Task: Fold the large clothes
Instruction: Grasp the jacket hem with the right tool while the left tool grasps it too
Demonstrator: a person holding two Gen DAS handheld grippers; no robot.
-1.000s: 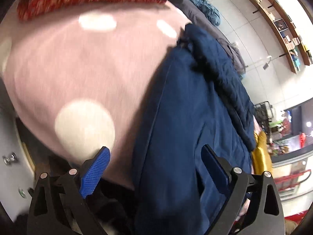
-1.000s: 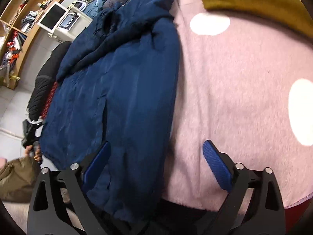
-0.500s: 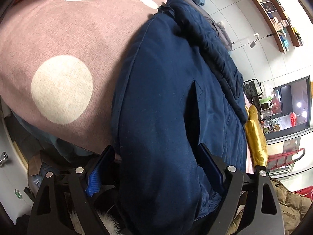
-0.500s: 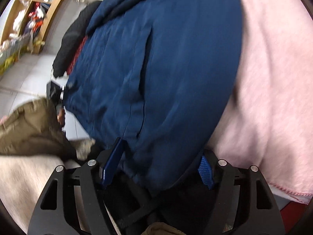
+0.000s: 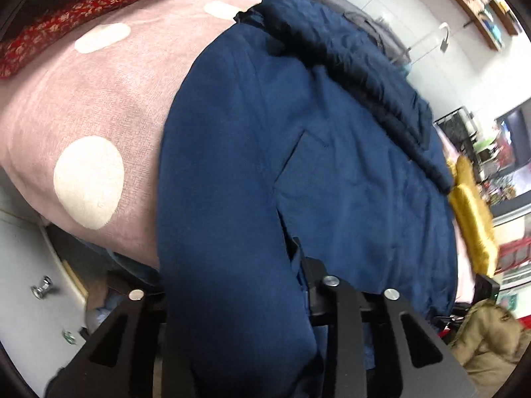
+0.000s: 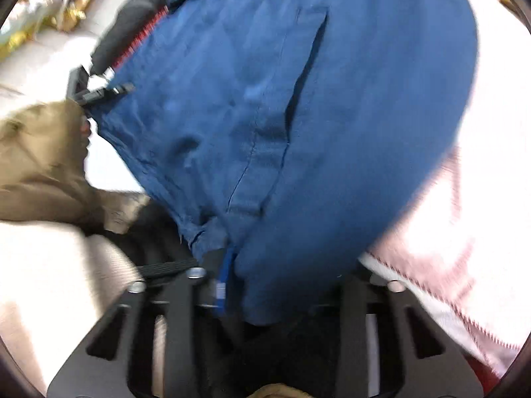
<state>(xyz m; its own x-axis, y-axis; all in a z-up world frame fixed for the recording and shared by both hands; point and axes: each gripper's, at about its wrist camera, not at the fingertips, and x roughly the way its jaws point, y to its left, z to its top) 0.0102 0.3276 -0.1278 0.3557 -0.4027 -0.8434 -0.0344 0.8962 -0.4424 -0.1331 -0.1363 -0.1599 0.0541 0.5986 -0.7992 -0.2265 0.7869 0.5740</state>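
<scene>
Pink fleece blanket with cream polka dots (image 5: 109, 106) covers the work surface; shelves and a white wall sit behind. Your navy blue padded jacket (image 5: 332, 172) lies spread along it, its near hem hanging over the blanket's front edge toward you.

Left gripper (image 5: 239, 298): jaws closing, a thick fold of jacket hem between them; it looks pinched, though the fabric hides the pads. Right gripper (image 6: 278, 285): jaws closing on the hem corner at the other side, blue pad (image 6: 223, 282) pressed into the cloth. That view is blurred, so take the contact as likely.

Progress: early. You've got both lower corners; the body looks flat and unfolded, the darker hood or collar part (image 5: 348, 53) bunched at the far end. No fold made yet; bringing the hem over and any second fold remain.

Room: plenty of bare blanket on the left side. Mustard yellow garment (image 5: 471, 212) sits just beside the jacket's right edge, red floral cloth (image 5: 99, 6) along the far left edge. Olive parka (image 6: 39, 165) is piled near the front, off the surface.
</scene>
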